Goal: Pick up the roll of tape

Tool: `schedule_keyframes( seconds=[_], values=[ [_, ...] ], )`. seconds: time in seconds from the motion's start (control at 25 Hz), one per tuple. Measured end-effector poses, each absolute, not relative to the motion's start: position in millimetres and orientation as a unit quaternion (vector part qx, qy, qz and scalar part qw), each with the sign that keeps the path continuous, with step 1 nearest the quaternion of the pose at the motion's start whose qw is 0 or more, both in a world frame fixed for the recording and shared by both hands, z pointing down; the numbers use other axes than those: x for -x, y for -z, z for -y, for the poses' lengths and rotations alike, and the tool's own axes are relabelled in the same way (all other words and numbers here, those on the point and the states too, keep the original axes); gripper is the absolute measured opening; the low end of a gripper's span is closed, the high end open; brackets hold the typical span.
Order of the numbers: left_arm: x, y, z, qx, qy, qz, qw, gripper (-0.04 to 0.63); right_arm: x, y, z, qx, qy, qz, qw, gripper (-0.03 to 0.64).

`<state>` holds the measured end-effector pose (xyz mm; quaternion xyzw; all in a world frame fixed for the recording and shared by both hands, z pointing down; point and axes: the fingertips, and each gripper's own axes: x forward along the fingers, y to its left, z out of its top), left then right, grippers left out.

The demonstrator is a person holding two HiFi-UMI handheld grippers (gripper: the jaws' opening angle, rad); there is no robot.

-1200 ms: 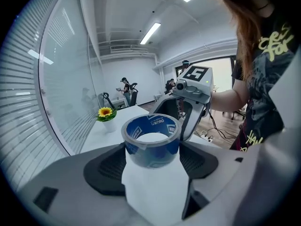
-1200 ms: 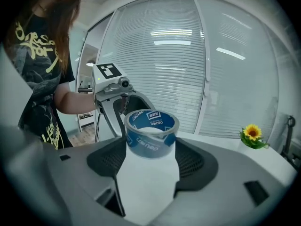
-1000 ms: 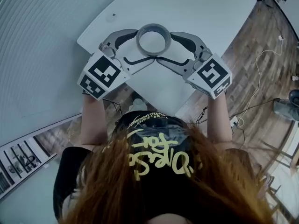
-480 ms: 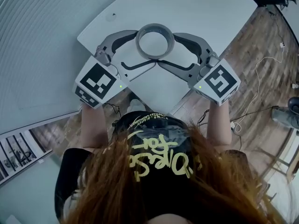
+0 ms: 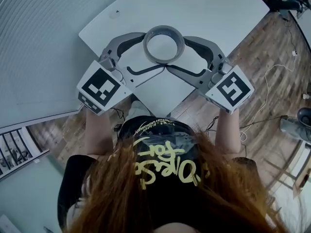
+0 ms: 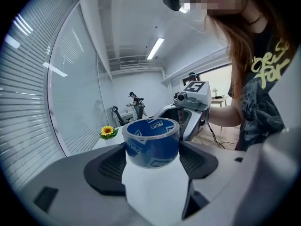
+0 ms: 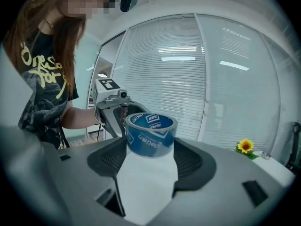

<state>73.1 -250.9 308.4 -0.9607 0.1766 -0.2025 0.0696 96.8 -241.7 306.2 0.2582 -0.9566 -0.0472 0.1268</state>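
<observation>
The left claw [image 6: 151, 149] is spread wide and grasps the blue roll of tape [image 5: 146, 45] at its far tips. One tip bears on the roll's far-left rim and the other tucks under its near edge. The right claw [image 7: 149, 147] mirrors it from the other side, also wide and gripping the roll. The near tips of the two claws almost meet below the ring. I cannot tell whether each claw squeezes by itself or the pair simply presses inward together.

The roll stands on edge-down, hole upward, over the white rectangular surface [image 5: 218, 13] and near its front corner. No view settles whether it touches that surface.

Over the last second the hold has not changed, but the roll now looks slightly larger in the head view. The two square-marked cubes, left [image 5: 101, 86] and right [image 5: 231, 89], have drifted apart and back toward the person. I take that as the lift just starting, with the grasp already made. What remains is to raise the roll evenly so it does not slip out of the four tips.

Both bare forearms, left [image 5: 97, 130] and right [image 5: 227, 130], reach straight forward from the body. The wrists angle inward, so the claws converge in a V on the roll.
</observation>
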Motion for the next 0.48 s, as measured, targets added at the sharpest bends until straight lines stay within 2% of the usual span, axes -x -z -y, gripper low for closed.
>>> schedule_keyframes(
  seconds=[0.48],
  values=[
    [-74.2, -316.7, 252.9, 0.964, 0.191, -0.176, 0.054, 0.348, -98.0, -312.8, 243.6, -0.256, 0.046, 0.957, 0.13, 0.318]
  ],
)
